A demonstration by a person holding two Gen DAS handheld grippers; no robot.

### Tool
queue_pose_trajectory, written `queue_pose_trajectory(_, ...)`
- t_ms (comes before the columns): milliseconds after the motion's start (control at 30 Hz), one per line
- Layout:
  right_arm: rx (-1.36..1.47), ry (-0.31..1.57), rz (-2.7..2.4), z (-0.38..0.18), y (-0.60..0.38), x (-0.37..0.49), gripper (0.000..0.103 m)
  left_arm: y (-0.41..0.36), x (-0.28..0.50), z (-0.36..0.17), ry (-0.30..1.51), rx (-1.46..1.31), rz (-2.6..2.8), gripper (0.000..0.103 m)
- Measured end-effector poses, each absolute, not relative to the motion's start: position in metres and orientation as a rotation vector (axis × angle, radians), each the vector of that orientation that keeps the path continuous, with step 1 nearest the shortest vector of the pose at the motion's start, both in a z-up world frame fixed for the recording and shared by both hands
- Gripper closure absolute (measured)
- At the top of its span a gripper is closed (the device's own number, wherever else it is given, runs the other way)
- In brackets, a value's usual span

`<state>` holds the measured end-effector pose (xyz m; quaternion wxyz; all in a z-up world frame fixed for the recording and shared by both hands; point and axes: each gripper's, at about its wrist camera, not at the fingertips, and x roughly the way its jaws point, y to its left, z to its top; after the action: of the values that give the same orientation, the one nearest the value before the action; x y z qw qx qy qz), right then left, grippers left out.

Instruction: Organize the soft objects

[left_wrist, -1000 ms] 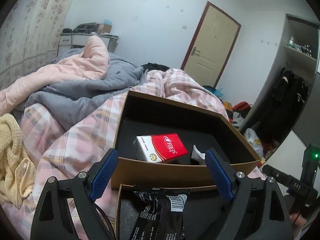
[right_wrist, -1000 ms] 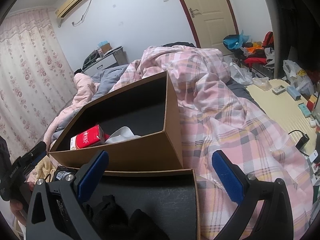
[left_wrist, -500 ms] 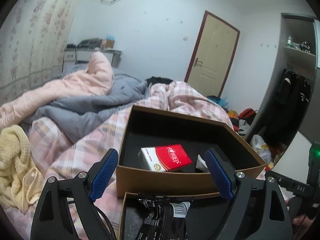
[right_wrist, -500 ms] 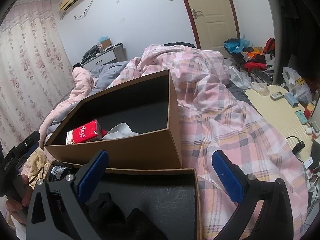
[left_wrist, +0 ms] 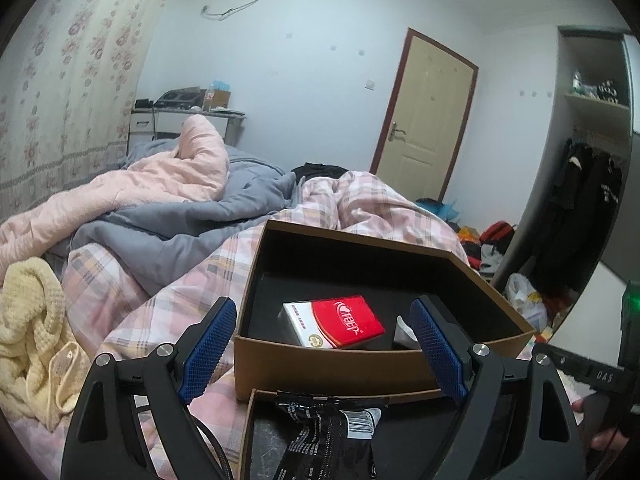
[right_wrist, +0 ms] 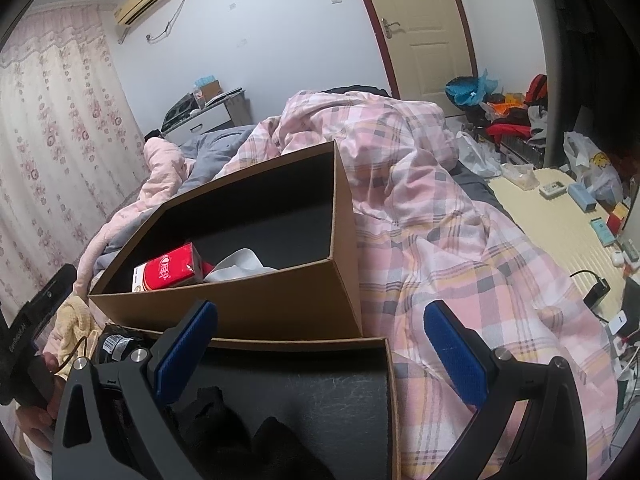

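Soft objects sit in two cardboard boxes on a bed covered by a pink plaid quilt (right_wrist: 460, 248). The far box (left_wrist: 332, 364) holds a red-and-white tissue pack (left_wrist: 334, 322) lying flat, with a white cloth (right_wrist: 240, 266) just beside it on the right. The near box (right_wrist: 320, 400), touching the far one's front wall, holds a black plastic package (left_wrist: 324, 436) with a barcode label and a dark crumpled fabric (right_wrist: 224, 428). The left gripper (left_wrist: 324, 354) hangs above the near box with its blue-padded fingers (left_wrist: 208, 350) wide apart and nothing between them. The right gripper (right_wrist: 320, 354) is likewise spread and empty over the near box. A yellow knitted blanket (left_wrist: 28, 332) lies on the bed to the left, well apart from the boxes
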<state>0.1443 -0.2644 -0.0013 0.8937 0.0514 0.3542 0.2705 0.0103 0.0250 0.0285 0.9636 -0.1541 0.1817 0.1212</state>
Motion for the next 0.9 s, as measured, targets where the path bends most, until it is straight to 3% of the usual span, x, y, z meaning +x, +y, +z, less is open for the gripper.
queue_pose_trajectory(900, 0.116, 0.741, 0.563, -0.002, -0.265, 0.145, 0.001, 0.01, 0.009, 0.031, 0.353, -0.214, 0.242, 0.016)
